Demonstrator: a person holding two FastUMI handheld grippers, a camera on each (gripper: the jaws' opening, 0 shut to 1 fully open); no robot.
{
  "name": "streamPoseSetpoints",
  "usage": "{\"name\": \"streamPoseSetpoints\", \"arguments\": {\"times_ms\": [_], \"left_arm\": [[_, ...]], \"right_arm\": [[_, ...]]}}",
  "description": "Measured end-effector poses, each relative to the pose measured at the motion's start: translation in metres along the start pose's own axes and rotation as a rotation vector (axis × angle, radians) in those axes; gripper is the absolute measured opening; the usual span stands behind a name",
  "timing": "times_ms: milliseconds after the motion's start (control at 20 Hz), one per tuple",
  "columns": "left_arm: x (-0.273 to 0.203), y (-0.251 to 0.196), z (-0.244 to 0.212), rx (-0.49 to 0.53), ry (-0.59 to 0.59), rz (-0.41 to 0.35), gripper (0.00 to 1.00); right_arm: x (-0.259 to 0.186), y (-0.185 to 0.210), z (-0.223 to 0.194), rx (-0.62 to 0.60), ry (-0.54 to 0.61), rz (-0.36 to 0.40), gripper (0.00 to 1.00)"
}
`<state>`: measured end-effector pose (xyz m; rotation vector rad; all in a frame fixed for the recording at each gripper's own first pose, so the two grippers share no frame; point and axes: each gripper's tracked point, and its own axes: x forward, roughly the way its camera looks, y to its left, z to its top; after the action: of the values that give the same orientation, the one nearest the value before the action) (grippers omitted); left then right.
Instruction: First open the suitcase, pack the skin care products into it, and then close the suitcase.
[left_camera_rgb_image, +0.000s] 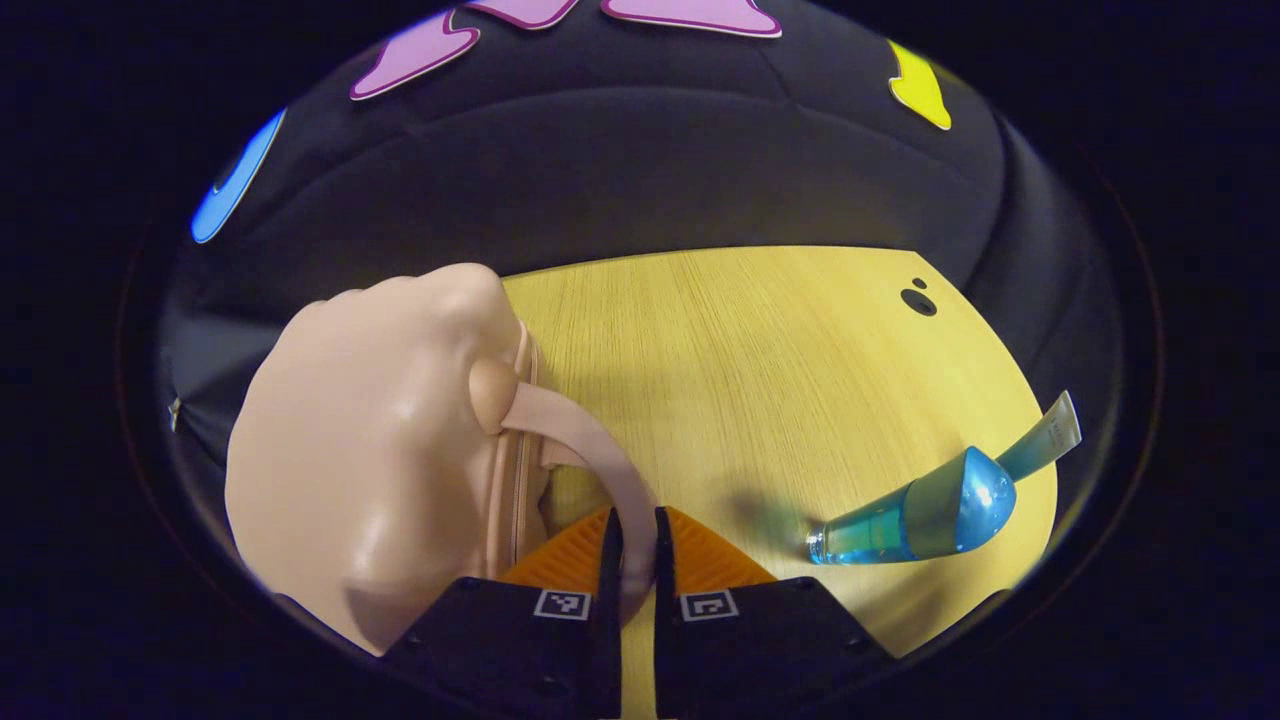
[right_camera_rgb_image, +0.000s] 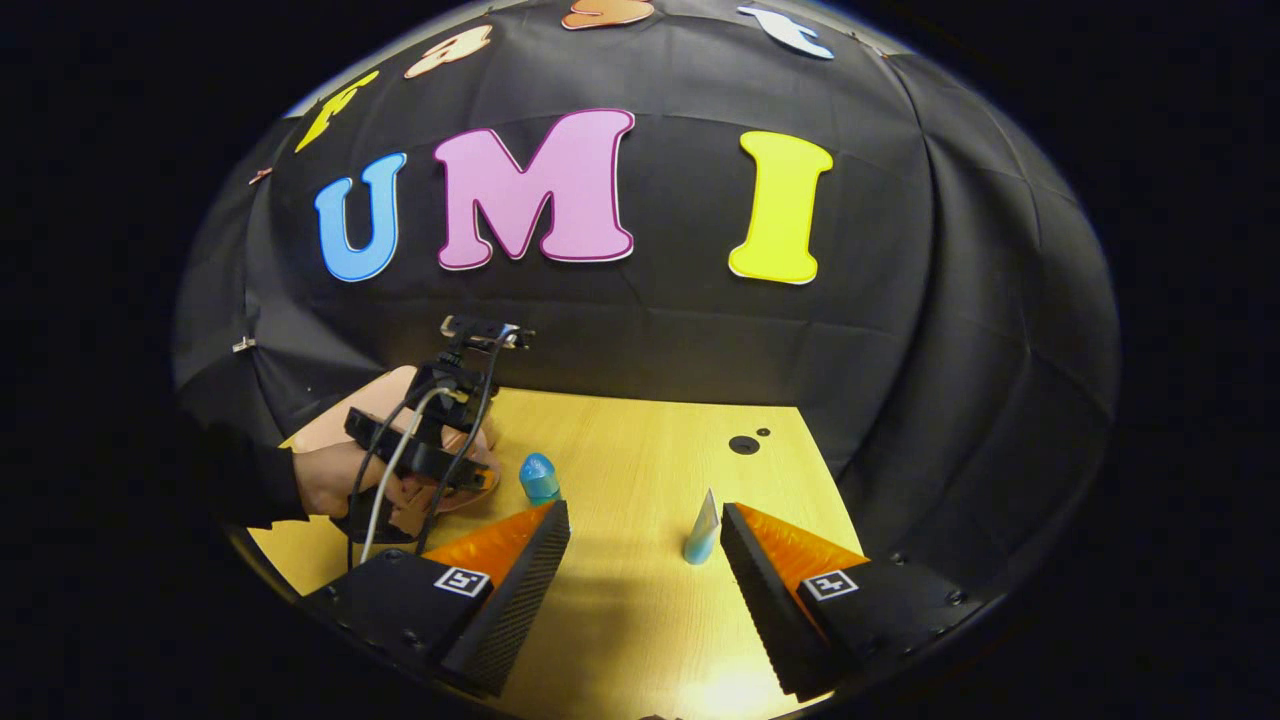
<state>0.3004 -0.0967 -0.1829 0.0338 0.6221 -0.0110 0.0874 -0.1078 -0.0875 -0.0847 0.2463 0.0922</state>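
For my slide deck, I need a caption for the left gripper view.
Left tool shut on the pink suitcase handle, blue bottle lying on the table.

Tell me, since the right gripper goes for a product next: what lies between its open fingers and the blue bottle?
In the right gripper view, only bare wooden table separates the right gripper from the blue bottle; a tube stands by one finger.

No readable text, tube (left_camera_rgb_image: 1045, 440) print too small

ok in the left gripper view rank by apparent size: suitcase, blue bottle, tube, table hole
1. suitcase, though it's nearest the camera
2. blue bottle
3. tube, partly hidden behind the bottle, so unsure
4. table hole
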Motion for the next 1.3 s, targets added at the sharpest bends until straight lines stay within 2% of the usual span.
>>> {"name": "streamPoseSetpoints", "arguments": {"times_ms": [200, 350, 450, 650, 850, 1000, 1150, 1300], "left_arm": [[-0.033, 0.006, 0.030, 0.055, -0.043, -0.014, 0.11], [-0.075, 0.017, 0.063, -0.021, -0.089, -0.062, 0.10], [-0.110, 0.050, 0.096, -0.035, -0.152, -0.044, 0.10], [-0.178, 0.148, 0.146, -0.028, -0.261, 0.053, 0.10], [-0.209, 0.272, 0.158, -0.101, -0.320, 0.151, 0.10], [-0.210, 0.370, 0.144, -0.119, -0.338, 0.232, 0.09], [-0.196, 0.448, 0.117, -0.176, -0.340, 0.253, 0.09], [-0.157, 0.516, 0.074, -0.207, -0.285, 0.258, 0.10]], "right_arm": [[0.002, -0.001, 0.007, 0.031, -0.006, 0.001, 0.97], [-0.002, 0.012, 0.016, 0.041, -0.029, 0.022, 0.96], [-0.004, 0.026, 0.019, 0.039, -0.036, 0.049, 0.96], [-0.012, 0.051, 0.024, 0.008, -0.052, 0.105, 0.96], [-0.012, 0.069, 0.023, 0.013, -0.040, 0.120, 0.96], [-0.013, 0.088, 0.019, 0.031, -0.013, 0.123, 0.96], [-0.015, 0.099, 0.024, -0.012, -0.008, 0.084, 0.96], [-0.010, 0.113, 0.026, -0.013, -0.037, 0.026, 0.96]]}}
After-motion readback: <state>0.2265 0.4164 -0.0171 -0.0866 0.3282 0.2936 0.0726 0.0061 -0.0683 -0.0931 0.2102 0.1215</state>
